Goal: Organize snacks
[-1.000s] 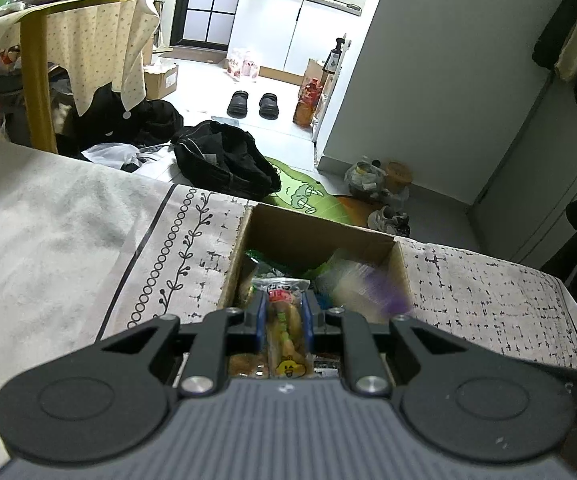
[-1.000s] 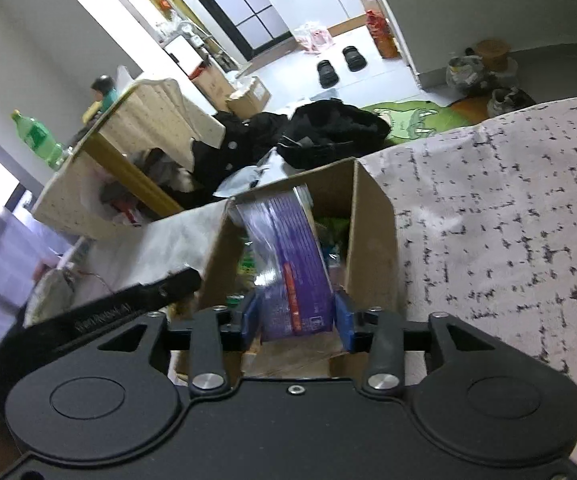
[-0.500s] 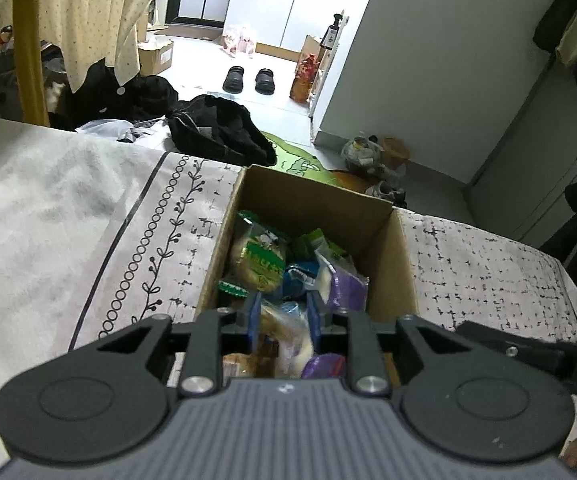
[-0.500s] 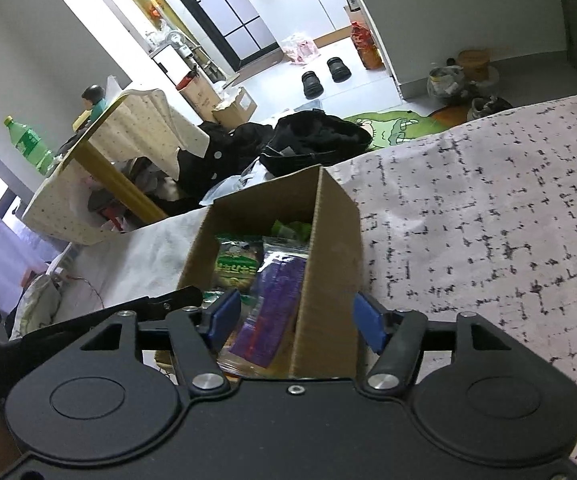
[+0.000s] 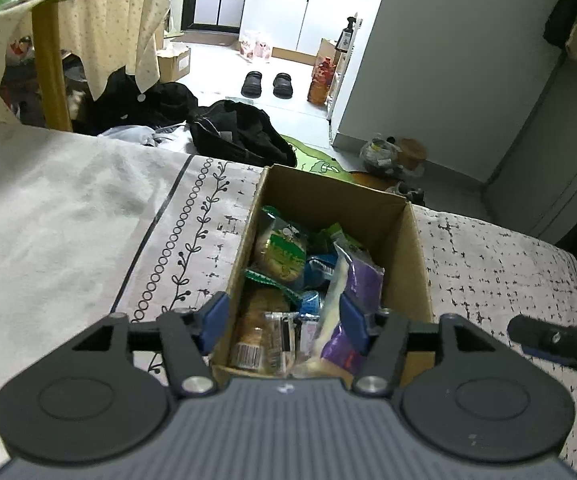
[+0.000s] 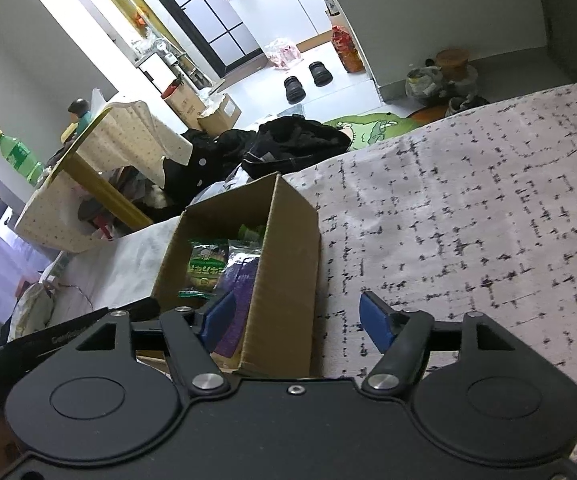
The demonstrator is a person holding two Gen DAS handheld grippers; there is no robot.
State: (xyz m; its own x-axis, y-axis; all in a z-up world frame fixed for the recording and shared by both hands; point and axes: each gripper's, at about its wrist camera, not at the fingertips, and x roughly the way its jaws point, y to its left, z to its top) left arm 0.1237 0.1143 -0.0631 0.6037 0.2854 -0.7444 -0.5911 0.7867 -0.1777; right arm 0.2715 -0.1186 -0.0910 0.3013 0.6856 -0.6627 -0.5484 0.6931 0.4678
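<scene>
Left gripper (image 5: 284, 322): ribbed grey body, two matte black disc-shaped housings, black linkage arms fixed by silver round-head screws, blue pads on the fingers (image 5: 215, 316). Right gripper (image 6: 300, 322): smooth black body with the same discs, silver screws, a small central screw, and blue finger pads (image 6: 376, 322); white lettering, too blurred to read, marks the black arm entering from the left edge.

Open-topped brown cardboard box (image 5: 418, 256) on patterned cloth, packed with loose snacks. Green-labelled round cracker pack (image 5: 282, 250) near the left wall; purple pouch (image 5: 358, 292) leaning along the right wall; barcoded clear packet (image 5: 250, 344) at the near end.
</scene>
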